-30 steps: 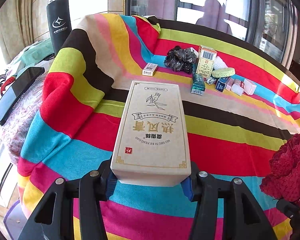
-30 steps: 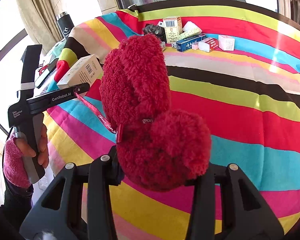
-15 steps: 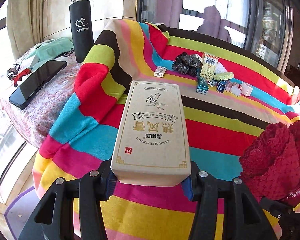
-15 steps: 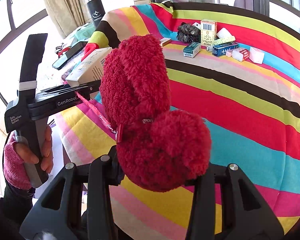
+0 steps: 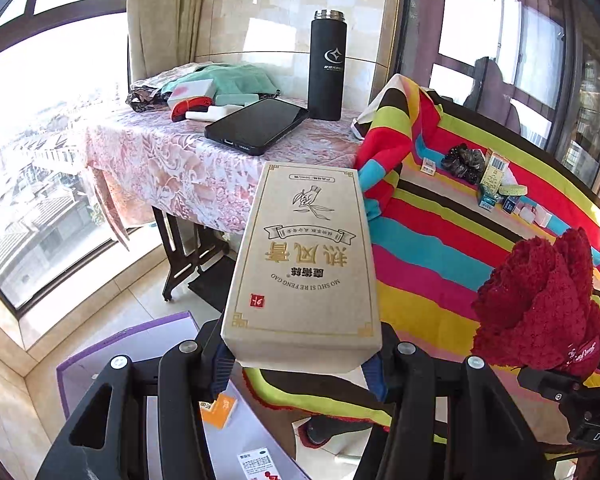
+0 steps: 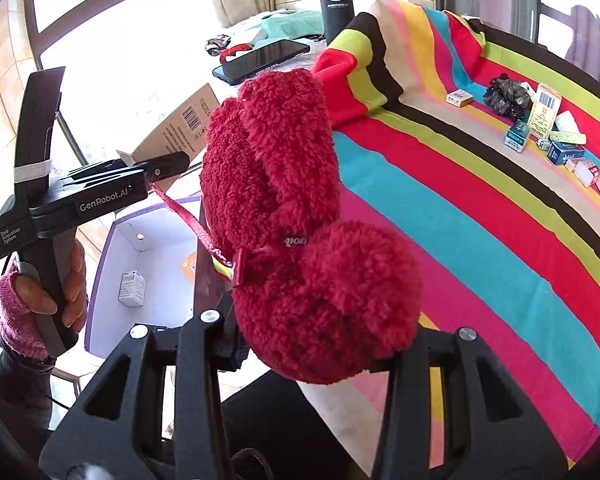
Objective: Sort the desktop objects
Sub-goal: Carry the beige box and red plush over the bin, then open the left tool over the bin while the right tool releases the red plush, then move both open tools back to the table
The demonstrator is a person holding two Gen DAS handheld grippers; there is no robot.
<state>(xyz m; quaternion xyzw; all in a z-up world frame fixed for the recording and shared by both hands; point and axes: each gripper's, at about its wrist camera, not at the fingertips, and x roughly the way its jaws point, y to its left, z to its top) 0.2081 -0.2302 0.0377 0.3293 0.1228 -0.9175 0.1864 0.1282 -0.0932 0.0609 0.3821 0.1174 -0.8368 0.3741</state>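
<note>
My left gripper (image 5: 298, 354) is shut on a tall beige carton box (image 5: 304, 256) with gold print, held in the air off the table's left edge, above a purple-rimmed white bin (image 5: 132, 344). My right gripper (image 6: 304, 354) is shut on a fluffy dark red knitted item (image 6: 292, 216), held over the near left corner of the striped tablecloth (image 6: 480, 220). The red item also shows in the left wrist view (image 5: 540, 300). The left gripper and its box show in the right wrist view (image 6: 100, 196).
Small boxes and a black scrunchie (image 5: 464, 162) lie at the far side of the striped table. A side table (image 5: 172, 160) holds a phone (image 5: 256, 126), a black flask (image 5: 327, 64) and cloths. The bin (image 6: 148, 248) on the floor holds small boxes.
Both grippers have swung left and back off the striped table with their loads. The left gripper now hangs over the floor bin instead of the tablecloth.
</note>
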